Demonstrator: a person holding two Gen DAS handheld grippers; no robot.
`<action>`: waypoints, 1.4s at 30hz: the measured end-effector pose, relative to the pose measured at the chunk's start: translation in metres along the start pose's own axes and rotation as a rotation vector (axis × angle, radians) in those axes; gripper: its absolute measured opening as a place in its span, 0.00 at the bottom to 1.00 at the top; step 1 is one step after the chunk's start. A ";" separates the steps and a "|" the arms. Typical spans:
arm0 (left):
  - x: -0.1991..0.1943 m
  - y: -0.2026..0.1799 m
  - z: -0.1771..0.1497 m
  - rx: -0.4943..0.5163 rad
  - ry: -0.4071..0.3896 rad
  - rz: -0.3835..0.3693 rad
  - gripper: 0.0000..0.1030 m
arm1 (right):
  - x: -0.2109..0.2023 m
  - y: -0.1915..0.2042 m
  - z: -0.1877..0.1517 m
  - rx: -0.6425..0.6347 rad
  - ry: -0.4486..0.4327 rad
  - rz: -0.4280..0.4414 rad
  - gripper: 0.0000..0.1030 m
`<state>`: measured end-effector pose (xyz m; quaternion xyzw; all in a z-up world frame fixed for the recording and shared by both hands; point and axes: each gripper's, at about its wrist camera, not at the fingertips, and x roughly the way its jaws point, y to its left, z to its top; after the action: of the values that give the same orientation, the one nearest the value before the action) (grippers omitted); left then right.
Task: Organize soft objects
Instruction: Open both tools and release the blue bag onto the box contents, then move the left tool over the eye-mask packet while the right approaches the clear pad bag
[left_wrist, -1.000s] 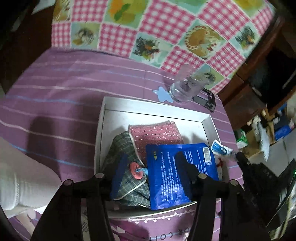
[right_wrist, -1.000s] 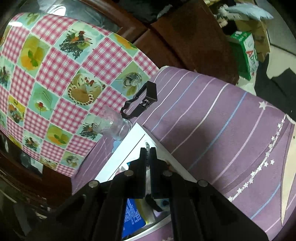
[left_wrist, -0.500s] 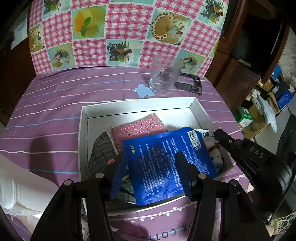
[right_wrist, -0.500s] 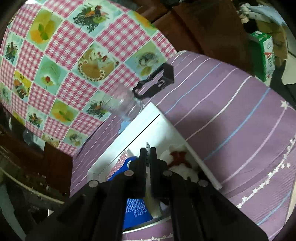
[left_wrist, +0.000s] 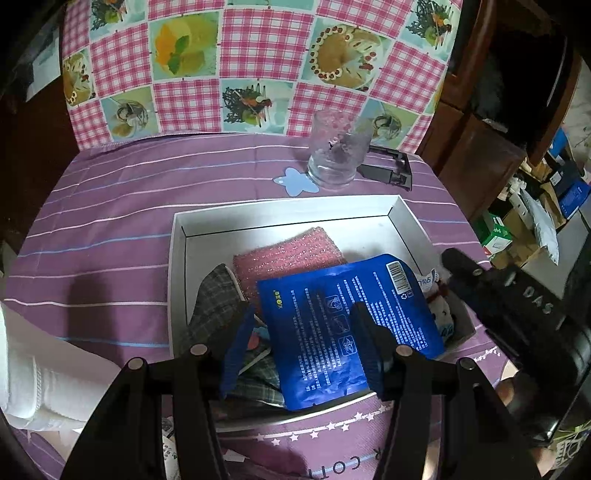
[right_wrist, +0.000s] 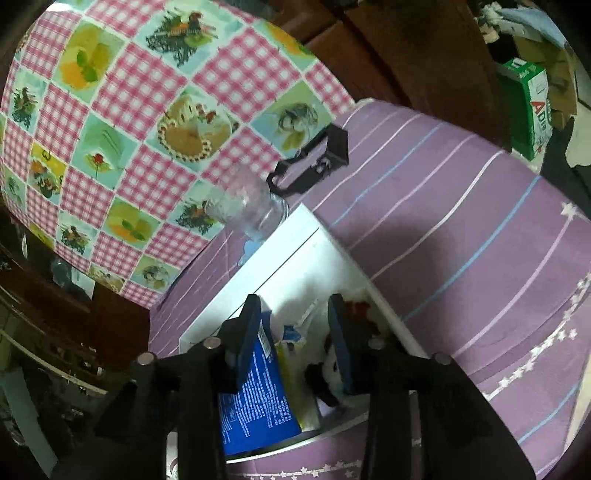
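Soft things packed in the white box near the surface's front edge

Left gripper jaws apart over the blue pouch – floppy, slick, take an edge. Right gripper jaws opening, nothing pinched, above the plush toy – light, squashy, grab its body. Pink sponge farther back.

Right gripper opening over white rectangular cardboard box, blue printed plastic pouch and white plush toy below.

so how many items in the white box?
4: pink sponge at back, plaid cloth left, blue pack on top, plush toy at right. More may hide beneath.
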<state>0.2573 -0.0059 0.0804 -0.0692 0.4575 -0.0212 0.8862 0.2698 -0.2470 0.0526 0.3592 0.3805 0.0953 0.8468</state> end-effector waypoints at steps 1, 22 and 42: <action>0.000 0.001 0.000 0.001 0.003 -0.005 0.53 | -0.003 0.000 0.002 -0.001 -0.004 -0.003 0.39; -0.054 0.028 0.008 -0.009 -0.058 -0.074 0.53 | -0.055 0.047 0.007 -0.163 0.056 -0.268 0.39; -0.096 0.020 -0.016 -0.016 0.051 -0.109 0.53 | -0.075 0.044 -0.019 -0.163 0.450 -0.259 0.39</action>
<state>0.1881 0.0216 0.1461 -0.1009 0.4758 -0.0676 0.8711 0.2088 -0.2375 0.1170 0.2080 0.5927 0.0939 0.7724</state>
